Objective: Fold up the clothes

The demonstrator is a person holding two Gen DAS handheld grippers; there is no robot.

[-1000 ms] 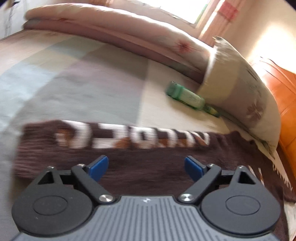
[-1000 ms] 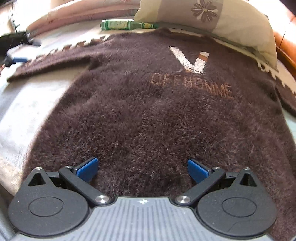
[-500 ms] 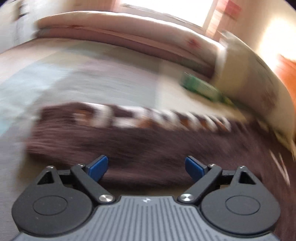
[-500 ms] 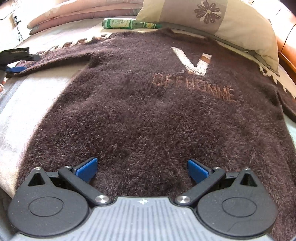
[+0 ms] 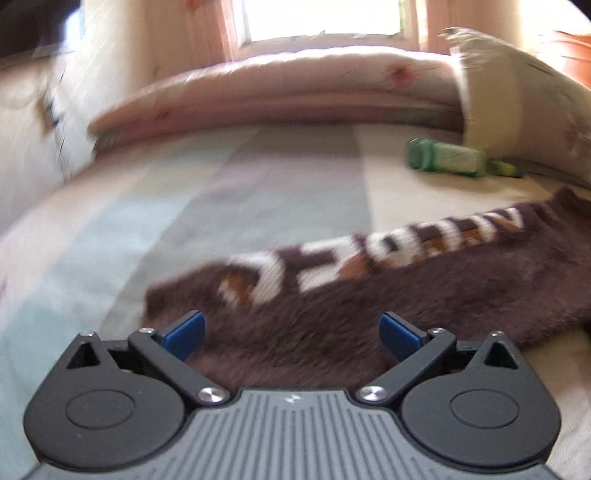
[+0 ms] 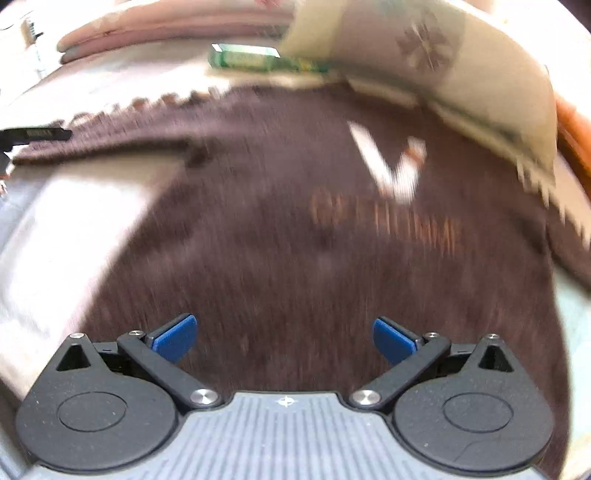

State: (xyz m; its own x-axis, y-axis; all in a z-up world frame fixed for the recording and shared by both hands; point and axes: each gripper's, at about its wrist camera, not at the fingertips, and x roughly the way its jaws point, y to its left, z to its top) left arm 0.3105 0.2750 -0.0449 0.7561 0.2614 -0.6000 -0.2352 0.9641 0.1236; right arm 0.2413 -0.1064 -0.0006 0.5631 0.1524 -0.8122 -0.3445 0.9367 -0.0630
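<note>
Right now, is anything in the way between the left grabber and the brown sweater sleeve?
No, nothing visible. The left gripper has its jaws wide open, just opened further, with the sleeve right in front. The green bottle lies farther back by the pillow.

Daylight from window (image 5: 325, 18) – overexposed; both views motion-blurred (fisheye-bent edges).

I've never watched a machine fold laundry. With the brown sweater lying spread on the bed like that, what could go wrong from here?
Three risks, as guesses:
1. The left gripper sits over the sleeve with jaws that have just been opening wider; they might pinch the bedsheet too.
2. The green bottle lies near the sweater; a swung sleeve could knock it.
3. The pillow seems to overlap the sweater's top, so lifting may snag.
</note>
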